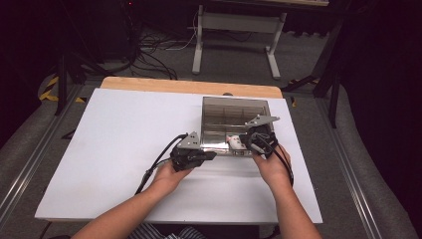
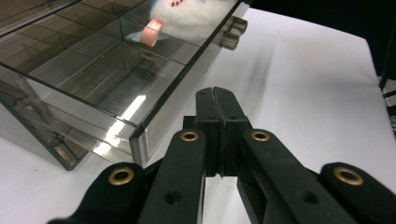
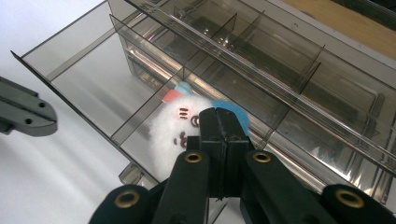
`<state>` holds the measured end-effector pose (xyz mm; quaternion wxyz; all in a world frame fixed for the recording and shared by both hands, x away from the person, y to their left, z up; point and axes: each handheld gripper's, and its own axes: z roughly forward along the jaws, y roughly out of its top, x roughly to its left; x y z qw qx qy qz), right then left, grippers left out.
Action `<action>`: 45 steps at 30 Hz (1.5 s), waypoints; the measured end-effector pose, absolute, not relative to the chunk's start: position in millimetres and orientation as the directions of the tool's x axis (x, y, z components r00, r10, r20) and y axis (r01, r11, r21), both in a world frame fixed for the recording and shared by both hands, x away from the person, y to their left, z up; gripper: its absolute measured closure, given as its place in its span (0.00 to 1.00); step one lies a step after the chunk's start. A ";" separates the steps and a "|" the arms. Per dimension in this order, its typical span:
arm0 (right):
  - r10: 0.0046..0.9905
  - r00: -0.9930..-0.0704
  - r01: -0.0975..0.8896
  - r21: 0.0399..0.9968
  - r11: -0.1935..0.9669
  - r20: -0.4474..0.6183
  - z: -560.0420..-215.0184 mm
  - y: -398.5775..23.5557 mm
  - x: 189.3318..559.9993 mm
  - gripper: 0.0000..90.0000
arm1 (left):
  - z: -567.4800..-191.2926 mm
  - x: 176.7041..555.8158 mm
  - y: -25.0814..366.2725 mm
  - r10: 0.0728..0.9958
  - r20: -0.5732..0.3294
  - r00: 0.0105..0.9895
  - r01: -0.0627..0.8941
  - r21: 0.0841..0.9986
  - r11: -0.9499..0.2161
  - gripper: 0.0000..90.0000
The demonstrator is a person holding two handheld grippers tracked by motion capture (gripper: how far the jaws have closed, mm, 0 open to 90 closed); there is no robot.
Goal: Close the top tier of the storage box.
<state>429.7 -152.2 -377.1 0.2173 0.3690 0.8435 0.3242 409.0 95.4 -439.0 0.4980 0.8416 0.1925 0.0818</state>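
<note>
Hand-held gripper on the right (image 3: 219,114) has its two black jaws pressed flat together with nothing between them, their tips sitting right against a white fluffy plush toy (image 3: 175,133) that lies in a front compartment of a smoky clear plastic organizer box (image 3: 289,88). That toy has small dark red marks on its white fur, a pink piece and a blue piece beside it, and it rests against one of the thin dividers that split the box into cells. Whether the jaw tips actually touch the fur or only hang just above it cannot be told. From the high view the right hand-held gripper (image 1: 259,139) sits over the near right part of the box (image 1: 234,107), with the toy (image 1: 233,141) just to its left at the front wall. On the left, the other hand-held gripper (image 2: 217,100) is likewise clenched empty, its tips poised above the white tabletop (image 2: 303,84) just beside the box's (image 2: 93,74) outer corner, not touching it. High up, this left hand-held gripper (image 1: 191,154) is seen near the box's front left corner, with its cable trailing back across the white tabletop (image 1: 124,139).
</note>
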 end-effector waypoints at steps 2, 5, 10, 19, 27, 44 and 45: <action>0.765 -0.631 0.478 0.710 0.517 -0.132 -377.2 -151.9 429.2 1.00 | -439.6 411.6 93.4 0.420 -0.053 0.906 0.249 0.869 -0.427 1.00; 0.765 -0.630 0.476 0.712 0.516 -0.133 -376.9 -152.3 429.0 1.00 | -439.3 414.3 92.1 0.419 -0.058 0.906 0.252 0.869 -0.426 1.00; 0.761 -0.638 0.473 0.718 0.510 -0.121 -375.9 -154.9 430.5 1.00 | -439.1 414.7 87.1 0.422 -0.033 0.906 0.234 0.869 -0.436 1.00; 0.765 -0.632 0.473 0.720 0.508 -0.125 -374.0 -152.8 436.8 1.00 | -438.4 422.7 86.5 0.431 -0.033 0.902 0.237 0.872 -0.429 1.00; 0.768 -0.628 0.472 0.721 0.507 -0.130 -371.8 -153.1 439.5 1.00 | -436.7 426.2 81.5 0.431 -0.027 0.902 0.233 0.871 -0.432 1.00; 0.778 -0.615 0.477 0.725 0.497 -0.128 -372.5 -152.8 446.7 1.00 | -433.4 435.5 72.7 0.434 -0.017 0.901 0.228 0.868 -0.440 1.00; 0.779 -0.614 0.478 0.727 0.494 -0.126 -372.5 -153.0 447.4 1.00 | -433.1 436.3 72.6 0.435 -0.015 0.900 0.228 0.868 -0.441 1.00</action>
